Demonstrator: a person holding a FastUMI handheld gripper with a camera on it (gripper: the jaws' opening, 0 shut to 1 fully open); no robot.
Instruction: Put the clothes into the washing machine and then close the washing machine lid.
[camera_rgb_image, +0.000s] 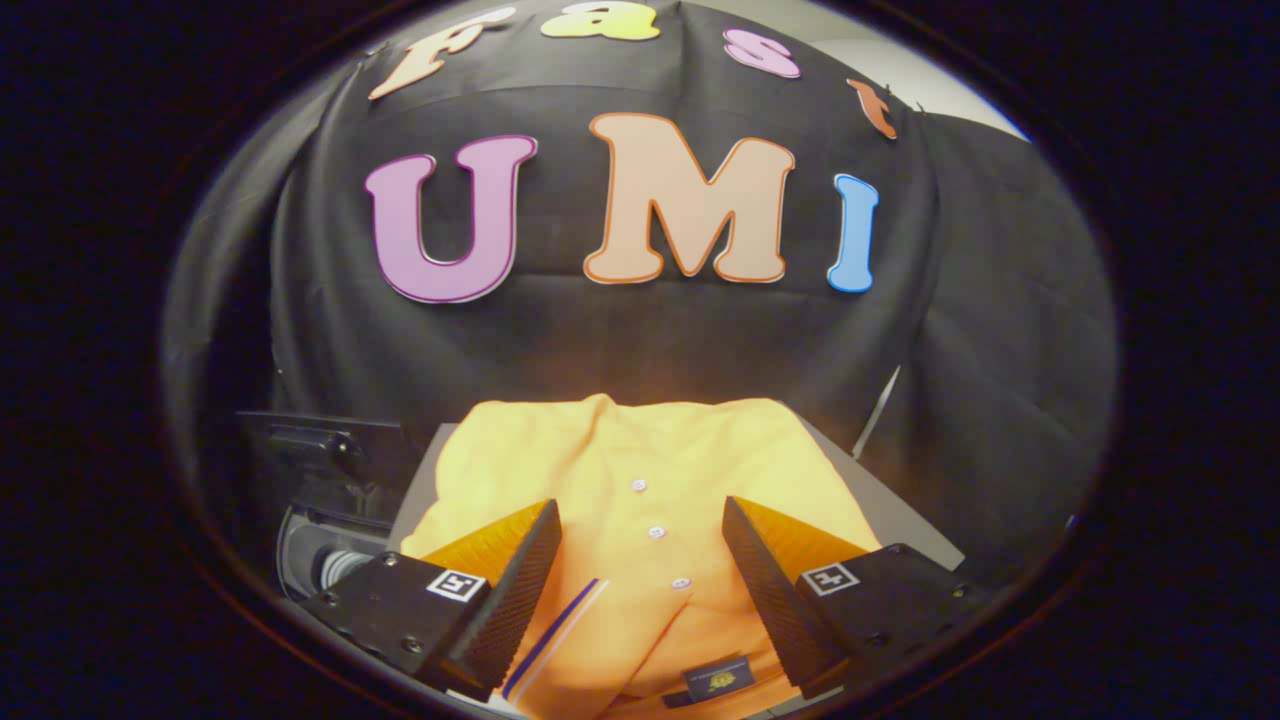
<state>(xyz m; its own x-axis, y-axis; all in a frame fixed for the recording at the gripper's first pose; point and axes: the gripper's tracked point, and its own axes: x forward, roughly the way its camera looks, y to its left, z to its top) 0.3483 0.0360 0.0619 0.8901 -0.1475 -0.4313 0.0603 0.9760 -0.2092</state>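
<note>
- A folded orange polo shirt (640, 480) is seen lying flat on a pale grey bench (890, 505); the bench top is largely covered by the garment, and bare strips are left along its two sides.
- Three small white buttons (656, 531) are set in a line down the middle of the shirt; the collar, edged with a dark blue and white stripe (560, 625), and a dark neck label (718, 679) are turned toward the camera.
- The claw (640, 530) is held wide open; nothing is gripped by it; its two fingers (520, 580) are spread above the near part of the shirt, and the button line and collar are framed between them; whether the shirt is touched by the fingertips cannot be told.
- A square black-and-white marker (456, 585) is carried on each finger base.
- A dark machine (320, 480) is placed just beside the bench, on the left-finger side; a rounded opening with a pale rim (300, 555) is seen low on it, beyond the left finger; its details are too dim to be made out.
- Black cloth (640, 330) is hung behind the bench as the booth's wall.
</note>
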